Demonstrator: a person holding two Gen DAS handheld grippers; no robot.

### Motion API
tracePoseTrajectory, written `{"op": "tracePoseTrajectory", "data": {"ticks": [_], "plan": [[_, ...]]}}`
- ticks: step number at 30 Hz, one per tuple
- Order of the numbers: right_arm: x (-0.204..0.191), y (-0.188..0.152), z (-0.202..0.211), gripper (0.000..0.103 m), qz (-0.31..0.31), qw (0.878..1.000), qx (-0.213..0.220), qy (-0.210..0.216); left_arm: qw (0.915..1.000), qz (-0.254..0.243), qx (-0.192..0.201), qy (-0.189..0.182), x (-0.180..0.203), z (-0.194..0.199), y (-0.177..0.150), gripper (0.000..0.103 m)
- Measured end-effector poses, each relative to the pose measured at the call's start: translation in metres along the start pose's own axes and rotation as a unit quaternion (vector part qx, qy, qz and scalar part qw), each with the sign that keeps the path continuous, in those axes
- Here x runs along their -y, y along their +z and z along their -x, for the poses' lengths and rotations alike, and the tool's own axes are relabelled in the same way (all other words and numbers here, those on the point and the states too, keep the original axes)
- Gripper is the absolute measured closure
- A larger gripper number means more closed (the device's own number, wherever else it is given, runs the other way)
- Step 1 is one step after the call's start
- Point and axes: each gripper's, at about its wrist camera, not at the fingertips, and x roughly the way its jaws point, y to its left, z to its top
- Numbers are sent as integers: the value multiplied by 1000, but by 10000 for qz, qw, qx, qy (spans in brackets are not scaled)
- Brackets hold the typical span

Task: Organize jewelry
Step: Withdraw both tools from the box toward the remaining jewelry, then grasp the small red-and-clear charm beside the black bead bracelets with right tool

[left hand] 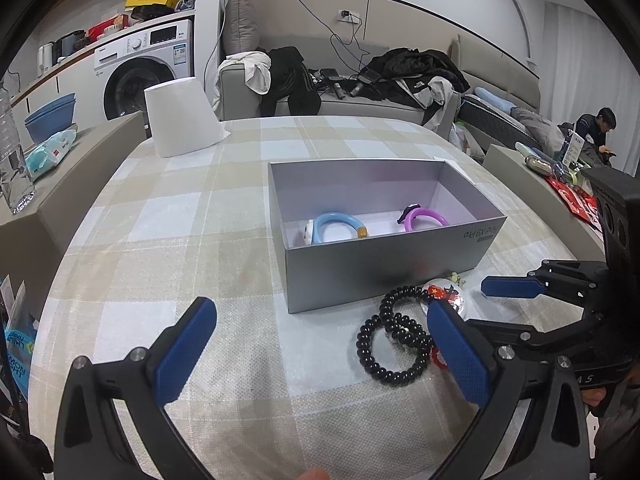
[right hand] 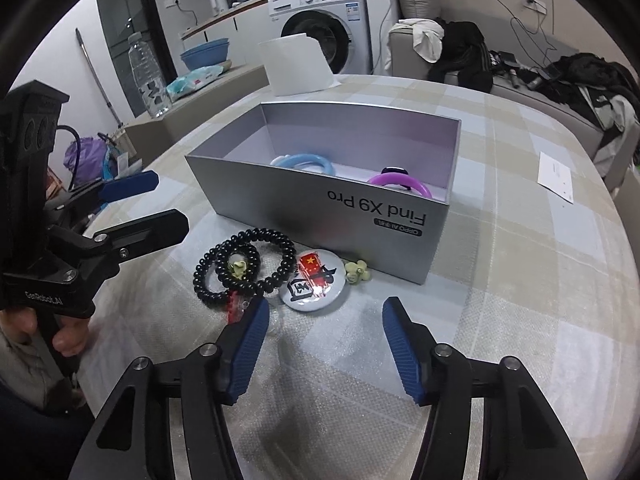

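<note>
A grey open box [left hand: 384,264] [right hand: 320,208] sits on the checked tablecloth and holds a blue bracelet [left hand: 338,226] [right hand: 306,162] and a purple bracelet [left hand: 424,218] [right hand: 400,182]. In front of it lie a black bead bracelet [left hand: 394,340] [right hand: 244,264], a round badge [left hand: 446,296] [right hand: 312,286], a small pale green charm [right hand: 358,274] and a red piece [left hand: 438,356] [right hand: 236,304]. My left gripper [left hand: 320,340] [right hand: 164,204] is open and empty, left of the beads. My right gripper [right hand: 324,344] [left hand: 506,286] is open and empty, just before the badge.
A white paper roll [left hand: 182,118] [right hand: 296,64] stands at the table's far edge. A white paper slip [right hand: 556,176] lies at the right. A water bottle [right hand: 146,76] and tissue pack [left hand: 50,152] sit on the side ledge. A sofa with clothes [left hand: 340,80] is behind.
</note>
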Motion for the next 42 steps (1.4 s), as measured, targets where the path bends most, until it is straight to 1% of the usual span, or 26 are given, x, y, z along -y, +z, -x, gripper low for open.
{"op": "tracePoseTrajectory", "data": {"ticks": [3, 5, 8, 12, 20, 24, 26, 29, 31, 32, 36, 38, 42], "plan": [[-6, 2, -5, 52, 153, 9998, -83, -24, 10000, 15, 3, 5, 0, 0, 0, 1], [-9, 3, -4, 54, 256, 9996, -49, -60, 10000, 37, 5, 11, -2, 0, 0, 1], [-7, 3, 1, 54, 246, 9997, -1, 73, 10000, 72, -4, 4, -4, -1, 0, 1], [-14, 2, 7, 54, 333, 9986, 66, 401, 10000, 67, -29, 5, -5, -2, 0, 1], [-27, 0, 0, 55, 461, 9965, -1, 699, 9999, 63, -60, -51, -6, -3, 0, 1], [-34, -1, -6, 68, 535, 9962, -75, 690, 9999, 62, -86, -62, -5, -4, -1, 1], [-34, -1, -7, 68, 540, 9964, -70, 643, 9999, 57, -84, -73, -5, -4, -1, 1], [-33, -2, -7, 75, 531, 9969, -51, 579, 9999, 27, -91, -85, -3, -3, -2, 1], [-33, -3, -6, 76, 555, 9964, -25, 641, 9999, -9, -98, -89, 0, -4, -2, 1], [-33, -4, -2, 85, 574, 9959, 45, 695, 9999, -29, -102, -88, 1, -3, -2, 1], [-20, -9, 16, 85, 333, 9949, 339, 889, 9998, -104, -133, -133, 6, -4, -3, 1], [-8, -14, 25, 85, 89, 9944, 452, 947, 9995, -159, -184, -177, 11, -7, -3, 1], [16, -22, 41, 85, -398, 9928, 739, 855, 9987, -320, -340, -214, 22, -13, -5, 1]]}}
